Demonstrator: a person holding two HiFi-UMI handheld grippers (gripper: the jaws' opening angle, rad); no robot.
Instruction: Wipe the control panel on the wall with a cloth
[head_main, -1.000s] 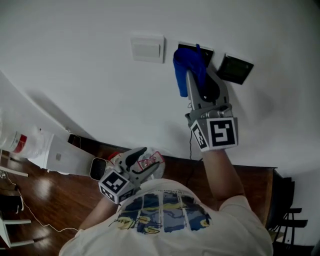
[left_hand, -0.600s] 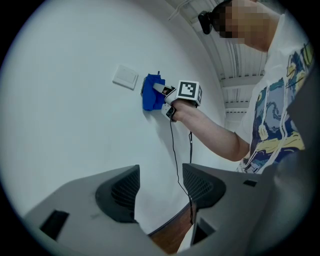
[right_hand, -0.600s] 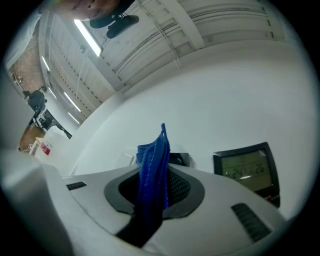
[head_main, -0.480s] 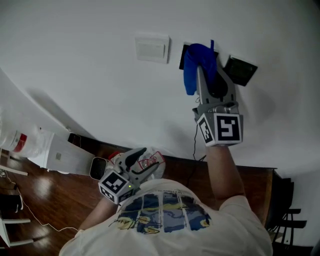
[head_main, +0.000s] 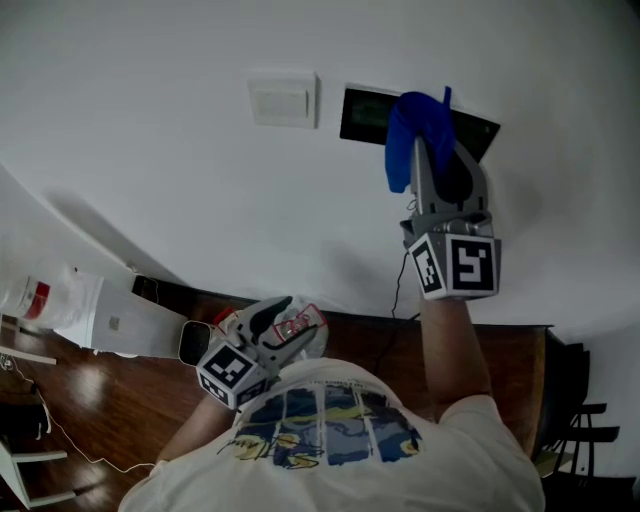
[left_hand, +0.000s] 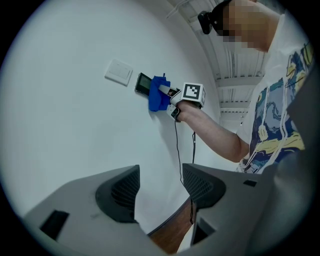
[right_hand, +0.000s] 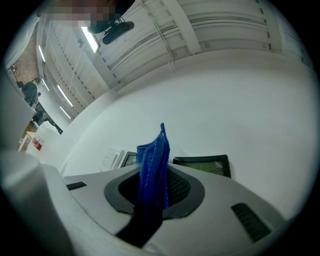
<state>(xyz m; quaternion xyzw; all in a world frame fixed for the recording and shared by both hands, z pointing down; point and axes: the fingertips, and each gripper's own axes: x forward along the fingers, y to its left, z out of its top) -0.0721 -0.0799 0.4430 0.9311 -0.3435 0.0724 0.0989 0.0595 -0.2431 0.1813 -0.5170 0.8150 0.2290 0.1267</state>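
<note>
Two dark control panels sit side by side on the white wall: the left panel (head_main: 365, 115) (right_hand: 129, 159) shows in full, and the right panel (head_main: 482, 133) (right_hand: 202, 165) is partly covered. My right gripper (head_main: 437, 150) (right_hand: 155, 192) is raised to the wall and shut on a blue cloth (head_main: 412, 135) (right_hand: 154, 165) (left_hand: 159, 95), which is pressed over the gap and the right panel's left edge. My left gripper (head_main: 275, 322) (left_hand: 160, 187) hangs low by the person's chest, open, with nothing between its fingers.
A white switch plate (head_main: 283, 100) (left_hand: 119, 71) is left of the panels. A thin dark cable (head_main: 397, 290) hangs down the wall below the right arm. Below are a wooden floor, a white box (head_main: 120, 315) at left and dark furniture (head_main: 525, 370) at right.
The right gripper has slid the cloth rightward along the wall, off the left panel, which now shows, and onto the right panel. The left gripper has stayed put.
</note>
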